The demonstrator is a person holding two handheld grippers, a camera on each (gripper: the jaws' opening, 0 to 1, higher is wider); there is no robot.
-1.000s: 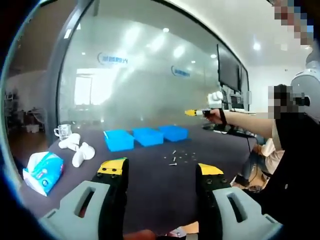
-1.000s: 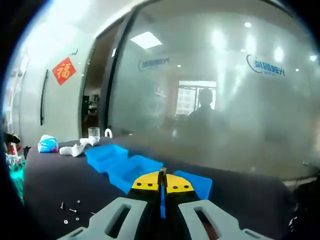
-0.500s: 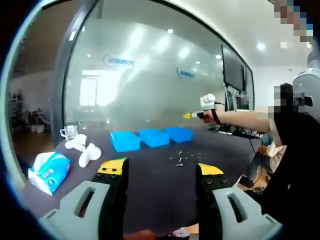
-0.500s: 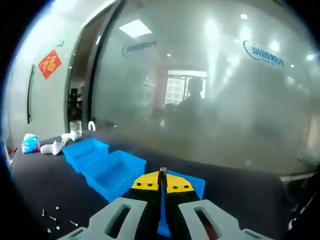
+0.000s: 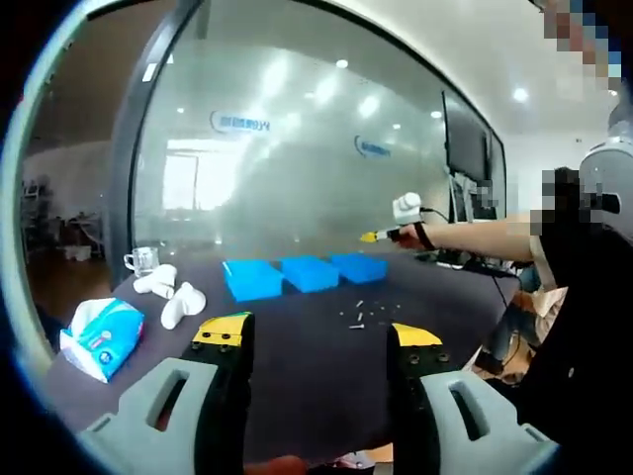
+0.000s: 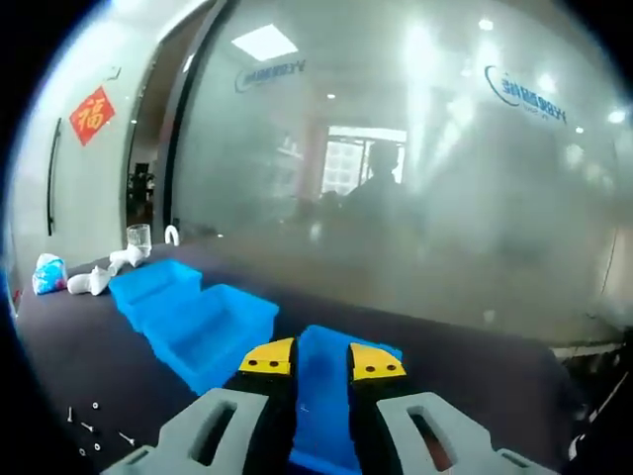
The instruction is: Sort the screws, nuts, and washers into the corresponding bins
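Three blue bins stand in a row on the dark table: left bin (image 5: 251,278) (image 6: 152,286), middle bin (image 5: 308,272) (image 6: 212,326), right bin (image 5: 358,266) (image 6: 322,391). Loose screws, nuts and washers (image 5: 360,315) (image 6: 89,426) lie in front of them. My right gripper (image 6: 322,360) is open just above the right bin, with blue bin floor showing between its yellow tips. In the left gripper view it appears as a small yellow-tipped right gripper (image 5: 380,236) held by a person's hand. My left gripper (image 5: 318,332) hangs open and empty near the table's front.
A tissue pack (image 5: 99,339) (image 6: 46,273), white crumpled objects (image 5: 170,298) (image 6: 94,281) and a glass mug (image 5: 141,260) (image 6: 137,237) sit at the table's left end. A frosted glass wall (image 6: 415,218) runs behind the bins. A person's arm (image 5: 485,237) reaches in from the right.
My right gripper moved over the right bin and opened; the small screw that stood between its tips is gone. The left gripper stayed open, its view shifting slightly.
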